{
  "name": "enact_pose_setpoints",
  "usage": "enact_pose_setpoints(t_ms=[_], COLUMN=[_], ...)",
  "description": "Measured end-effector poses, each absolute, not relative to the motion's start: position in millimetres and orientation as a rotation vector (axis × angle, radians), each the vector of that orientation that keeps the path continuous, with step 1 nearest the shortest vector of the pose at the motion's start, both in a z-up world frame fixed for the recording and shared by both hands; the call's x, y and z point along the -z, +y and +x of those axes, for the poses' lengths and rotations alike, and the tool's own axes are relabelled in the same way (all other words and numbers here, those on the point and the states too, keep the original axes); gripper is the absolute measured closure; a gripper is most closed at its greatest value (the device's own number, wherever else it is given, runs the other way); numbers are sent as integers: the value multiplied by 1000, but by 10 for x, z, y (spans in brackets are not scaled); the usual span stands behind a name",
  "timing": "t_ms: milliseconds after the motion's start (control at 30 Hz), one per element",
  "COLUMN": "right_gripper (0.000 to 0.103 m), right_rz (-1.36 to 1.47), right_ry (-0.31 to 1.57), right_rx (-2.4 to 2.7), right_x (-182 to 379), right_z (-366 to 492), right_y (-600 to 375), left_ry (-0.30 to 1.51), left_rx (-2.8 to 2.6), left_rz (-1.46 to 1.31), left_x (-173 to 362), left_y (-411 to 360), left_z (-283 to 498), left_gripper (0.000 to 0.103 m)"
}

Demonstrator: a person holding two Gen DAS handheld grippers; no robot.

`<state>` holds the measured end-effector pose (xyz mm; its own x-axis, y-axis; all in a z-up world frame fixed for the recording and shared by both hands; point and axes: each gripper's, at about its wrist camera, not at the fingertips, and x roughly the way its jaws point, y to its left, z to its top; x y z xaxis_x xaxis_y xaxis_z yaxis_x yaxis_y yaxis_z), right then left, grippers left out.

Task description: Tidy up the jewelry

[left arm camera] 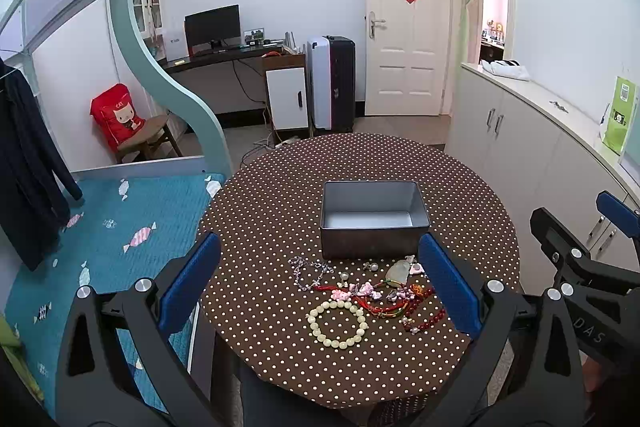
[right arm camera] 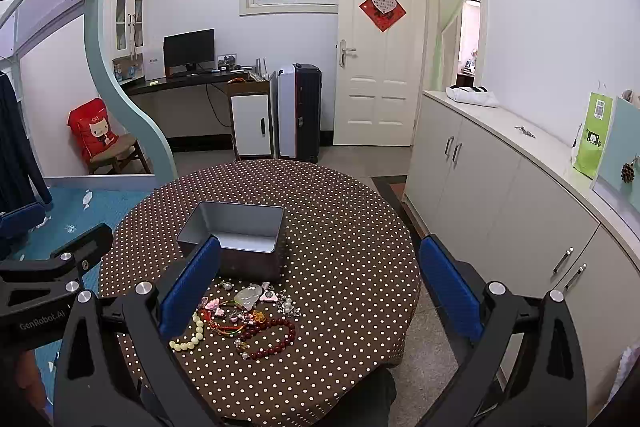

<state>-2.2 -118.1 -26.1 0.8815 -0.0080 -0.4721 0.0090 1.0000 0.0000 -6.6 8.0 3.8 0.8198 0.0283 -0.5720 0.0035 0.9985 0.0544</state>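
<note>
The left gripper [left arm camera: 320, 291] is held above the near edge of the round table [left arm camera: 260, 187], its blue fingers [left arm camera: 190, 283] spread wide with nothing between them. The jewelry heap is seen between those fingers: a pale bead bracelet [left arm camera: 338, 323] nearest, a red bead bracelet [left arm camera: 426, 319] toward the right finger, a silver chain [left arm camera: 308, 271] toward the left one. The metal tin [left arm camera: 374, 219] stands open just beyond the heap. The right gripper [right arm camera: 320, 291] is likewise spread wide and empty; the heap lies close to its left finger [right arm camera: 188, 291], which partly hides the pale bracelet and a corner of the tin.
</note>
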Motion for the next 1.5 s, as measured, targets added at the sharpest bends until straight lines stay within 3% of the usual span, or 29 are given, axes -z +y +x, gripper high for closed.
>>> enact_pose_setpoints(t_ms=[500,667,1367,1500], right_gripper=[7,7,7,23], right_rz=[-7,34,23,-17], right_ry=[531,620,871,928], right_rx=[2,-21,-93,-100], right_x=[314,415,1395,1544], right_z=[49,125,576,658], right_y=[-1210,-1260,-1361,-1347], left_ry=[643,672,1051,1094], left_rx=[-21,-41,19,15], left_rz=[46,33,37,33], left_x=[37,156,1493,1680], left_y=[93,174,510,544], left_z=[20,97,635,728], left_gripper=[4,4,5,5])
